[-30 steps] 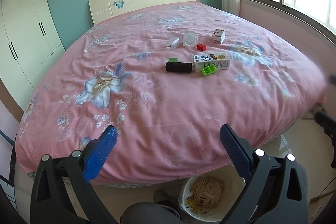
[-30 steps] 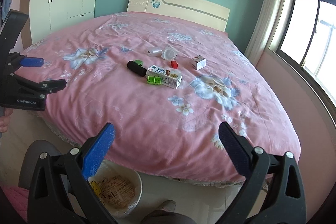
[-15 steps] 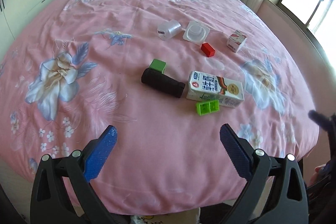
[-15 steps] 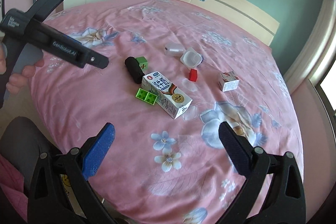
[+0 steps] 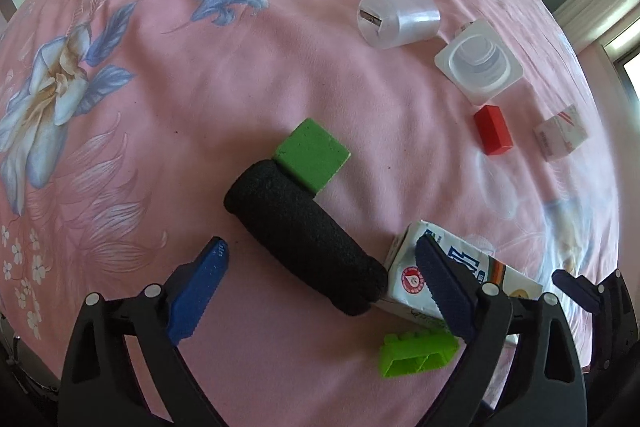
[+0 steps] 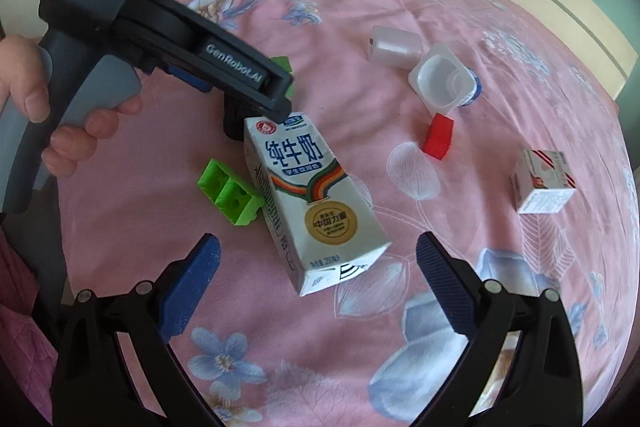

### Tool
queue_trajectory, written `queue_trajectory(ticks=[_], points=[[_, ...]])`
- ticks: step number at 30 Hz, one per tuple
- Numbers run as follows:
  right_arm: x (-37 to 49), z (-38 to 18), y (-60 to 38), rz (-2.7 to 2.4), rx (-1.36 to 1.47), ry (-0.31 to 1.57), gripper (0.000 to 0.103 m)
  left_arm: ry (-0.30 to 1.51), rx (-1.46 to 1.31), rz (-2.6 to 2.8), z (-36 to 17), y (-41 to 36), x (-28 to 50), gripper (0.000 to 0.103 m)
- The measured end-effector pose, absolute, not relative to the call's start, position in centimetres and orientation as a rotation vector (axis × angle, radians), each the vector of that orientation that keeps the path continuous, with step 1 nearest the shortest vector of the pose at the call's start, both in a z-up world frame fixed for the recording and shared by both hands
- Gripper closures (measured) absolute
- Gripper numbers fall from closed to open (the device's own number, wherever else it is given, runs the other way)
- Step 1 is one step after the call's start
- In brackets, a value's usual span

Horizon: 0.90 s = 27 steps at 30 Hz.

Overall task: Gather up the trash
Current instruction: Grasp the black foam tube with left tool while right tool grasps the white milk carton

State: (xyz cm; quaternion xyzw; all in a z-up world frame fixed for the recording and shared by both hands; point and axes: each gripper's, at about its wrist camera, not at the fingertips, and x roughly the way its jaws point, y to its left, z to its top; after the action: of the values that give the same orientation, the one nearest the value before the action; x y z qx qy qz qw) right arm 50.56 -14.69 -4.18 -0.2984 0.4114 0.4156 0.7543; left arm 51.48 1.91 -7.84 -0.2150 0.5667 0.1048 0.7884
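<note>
Both tongs, left gripper (image 5: 320, 279) and right gripper (image 6: 318, 269), stood spread wide and empty above the bedspread (image 5: 168, 75), the milk carton (image 6: 308, 195) lying ahead between the right gripper's fingers.

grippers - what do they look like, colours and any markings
Both grippers, left and right, have black plastic frames with silver screws and ribbed blue fingers. In the right wrist view the left one shows white GenRobot.AI lettering and a grey handle held by a bare hand.
</note>
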Motion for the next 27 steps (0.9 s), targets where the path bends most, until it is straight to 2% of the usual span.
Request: queue_trajectory(ticks=[3, 5, 10, 14, 15, 18, 19, 22, 24, 27], points=[[51.5, -5.9, -13.6, 0.921, -0.741, 0.909, 0.013, 1.204, -0.471, 0.222, -7.9, 1.7, 52.1, 0.012], [52.4, -6.6, -13.1, 0.92, -0.759, 0.93, 0.024, 1.201, -0.495, 0.214, -8.1, 1.7, 52.3, 0.012], [53.6, -7.0, -12.0, 0.947, -0.736, 0.945, 0.03, 1.197, -0.552, 0.17, -8.6, 2.6, 52.1, 0.017], [53.9, -7.5, -11.4, 0.97, -0.722, 0.966, 0.034, 1.189, -0.565, 0.153, -8.7, 3.1, 52.0, 0.027], [53.7, -7.5, -11.4, 0.969, -0.723, 0.966, 0.035, 1.193, -0.572, 0.155, -8.8, 3.3, 51.9, 0.033], [53.7, -7.2, -11.6, 1.0, -0.675, 0.991, 0.052, 1.209, -0.581, 0.145, -9.0, 3.7, 51.7, 0.036], [53.8, -7.1, -11.7, 1.0, -0.663, 0.996, 0.054, 1.212, -0.577, 0.143, -9.1, 3.7, 51.6, 0.037], [53.8, -7.1, -11.7, 0.996, -0.639, 0.999, 0.054, 1.211, -0.537, 0.155, -9.0, 3.3, 51.2, 0.038], [53.4, -7.1, -11.9, 0.976, -0.63, 0.993, 0.054, 1.204, -0.509, 0.164, -9.1, 3.2, 51.7, 0.047], [52.9, -7.1, -12.5, 0.943, -0.602, 0.972, 0.054, 1.21, -0.503, 0.151, -9.4, 3.4, 52.1, 0.049]])
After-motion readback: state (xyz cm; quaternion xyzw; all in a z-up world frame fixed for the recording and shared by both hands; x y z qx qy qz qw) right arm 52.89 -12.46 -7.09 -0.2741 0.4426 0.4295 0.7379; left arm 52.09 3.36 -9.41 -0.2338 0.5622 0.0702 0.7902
